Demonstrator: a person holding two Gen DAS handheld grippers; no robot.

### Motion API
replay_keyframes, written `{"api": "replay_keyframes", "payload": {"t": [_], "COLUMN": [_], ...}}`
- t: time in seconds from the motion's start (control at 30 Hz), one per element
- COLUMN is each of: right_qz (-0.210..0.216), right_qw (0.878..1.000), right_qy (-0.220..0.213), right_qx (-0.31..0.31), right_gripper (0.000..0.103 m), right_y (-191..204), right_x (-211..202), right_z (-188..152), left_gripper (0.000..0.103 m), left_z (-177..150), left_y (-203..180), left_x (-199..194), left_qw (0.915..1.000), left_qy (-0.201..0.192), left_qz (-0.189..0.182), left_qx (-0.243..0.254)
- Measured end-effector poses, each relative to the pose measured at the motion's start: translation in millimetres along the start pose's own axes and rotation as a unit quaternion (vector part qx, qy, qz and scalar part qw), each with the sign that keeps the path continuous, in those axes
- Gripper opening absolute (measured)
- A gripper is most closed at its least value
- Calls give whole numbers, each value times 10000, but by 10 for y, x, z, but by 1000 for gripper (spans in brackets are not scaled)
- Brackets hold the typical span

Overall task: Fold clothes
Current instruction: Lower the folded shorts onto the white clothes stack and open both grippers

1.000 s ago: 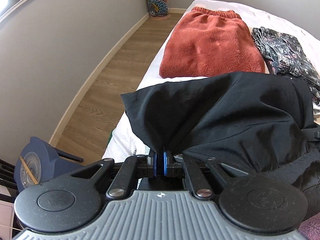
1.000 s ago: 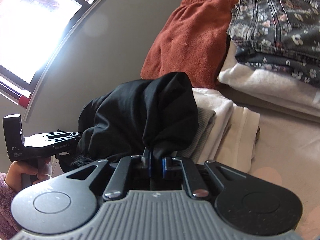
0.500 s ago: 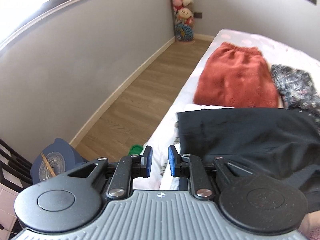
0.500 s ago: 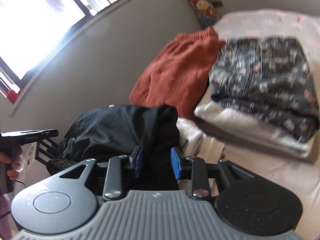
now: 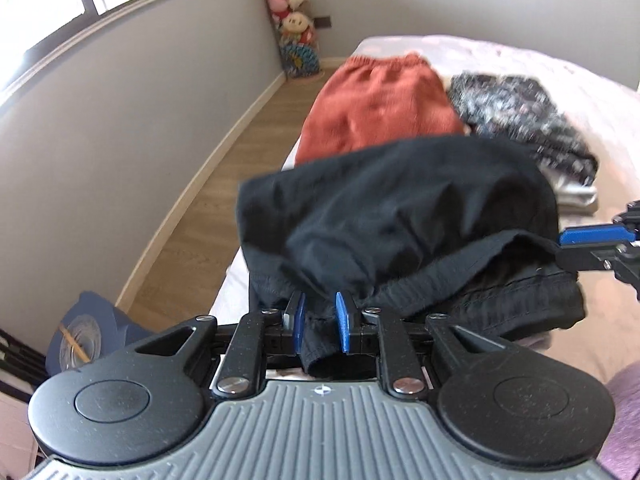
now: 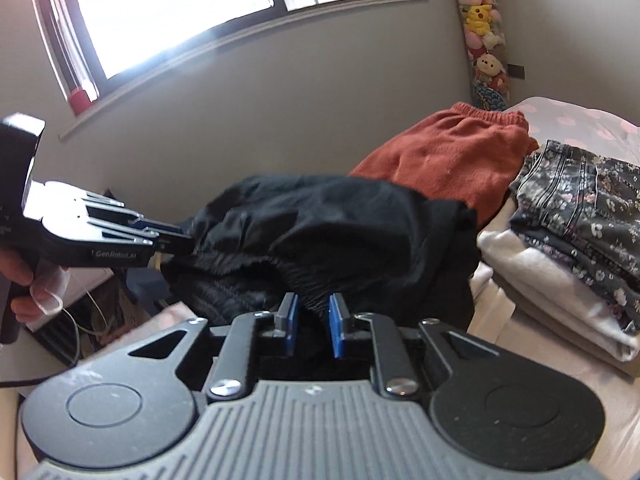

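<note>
A black garment lies bunched on the bed, folded over itself, its ribbed waistband at the near edge. My left gripper is open, with the garment's left near edge between the blue pads. My right gripper is open too, with the waistband fold between its pads; it shows at the right edge of the left wrist view. The left gripper shows in the right wrist view at the garment's far left side. The garment covers part of a white stack.
A folded rust-red fleece lies beyond the black garment. A folded dark floral garment tops a stack of white clothes at the right. The bed's left edge drops to a wood floor. Plush toys stand in the corner.
A second ago both grippers were shut on the black garment, holding it up. They let go and opened, pulled back, and now sit open at its near edge again.
</note>
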State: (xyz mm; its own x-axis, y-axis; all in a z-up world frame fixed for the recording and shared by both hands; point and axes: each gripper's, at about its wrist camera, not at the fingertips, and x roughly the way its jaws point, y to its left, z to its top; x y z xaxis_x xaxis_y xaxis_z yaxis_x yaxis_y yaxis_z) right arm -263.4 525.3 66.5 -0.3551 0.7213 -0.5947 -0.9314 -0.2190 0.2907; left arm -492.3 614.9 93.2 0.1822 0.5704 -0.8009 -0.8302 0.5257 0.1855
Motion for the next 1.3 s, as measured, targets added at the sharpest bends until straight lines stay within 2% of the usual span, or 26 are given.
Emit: {"api": "replay_keyframes", "payload": {"t": [0.2, 0.33, 0.47, 0.5, 0.53, 0.6, 0.67, 0.77, 0.83, 0.9, 0.97, 1.03, 1.1, 1.3], "right_qz": [-66, -41, -227, -310, -392, -515, -586, -605, -759, -918, -1006, -996, -1000, -1223], "right_qw": [9997, 9996, 9976, 9964, 9950, 9923, 9894, 9866, 9833, 9798, 9799, 9813, 9823, 9805], "right_qy": [112, -168, -657, -785, -913, -1125, -1323, -1513, -1651, -1776, -1720, -1643, -1582, -1533], "right_qx": [200, 212, 64, 16, -32, -73, -85, -102, -79, -65, -80, -124, -76, 82], "right_gripper": [20, 25, 47, 51, 59, 71, 84, 92, 95, 98, 101, 101, 101, 101], "right_y": [-9, 15, 147, 192, 237, 306, 358, 412, 454, 531, 593, 648, 694, 765], "right_x": [88, -103, -366, -434, -503, -627, -757, -934, -1049, -1171, -1257, -1330, -1390, -1475], "right_z": [-148, -134, -135, -139, -142, -127, -113, -108, -99, -120, -126, -144, -183, -403], "left_gripper": [16, 16, 19, 25, 30, 50, 51, 57, 58, 70, 76, 76, 76, 76], "left_z": [-150, -205, -203, -206, -215, -234, -252, -268, -278, -311, -339, -376, -410, -654], "left_y": [30, 8, -128, -174, -221, -316, -423, -592, -687, -765, -838, -906, -969, -1122], "left_x": [91, -87, -349, -432, -517, -684, -840, -1030, -1124, -1213, -1288, -1339, -1337, -1327], "left_qw": [9996, 9990, 9975, 9968, 9961, 9938, 9909, 9873, 9844, 9808, 9774, 9763, 9783, 9768], "left_qy": [-13, -275, -558, -661, -771, -1024, -1273, -1494, -1640, -1804, -1934, -1989, -1850, -1692], "left_qz": [134, 232, 338, 323, 292, 262, 300, 486, 576, 642, 701, 669, 657, 771], "left_qx": [-246, -260, -278, -300, -321, -353, -329, -246, -279, -379, -483, -532, -658, -1063]}}
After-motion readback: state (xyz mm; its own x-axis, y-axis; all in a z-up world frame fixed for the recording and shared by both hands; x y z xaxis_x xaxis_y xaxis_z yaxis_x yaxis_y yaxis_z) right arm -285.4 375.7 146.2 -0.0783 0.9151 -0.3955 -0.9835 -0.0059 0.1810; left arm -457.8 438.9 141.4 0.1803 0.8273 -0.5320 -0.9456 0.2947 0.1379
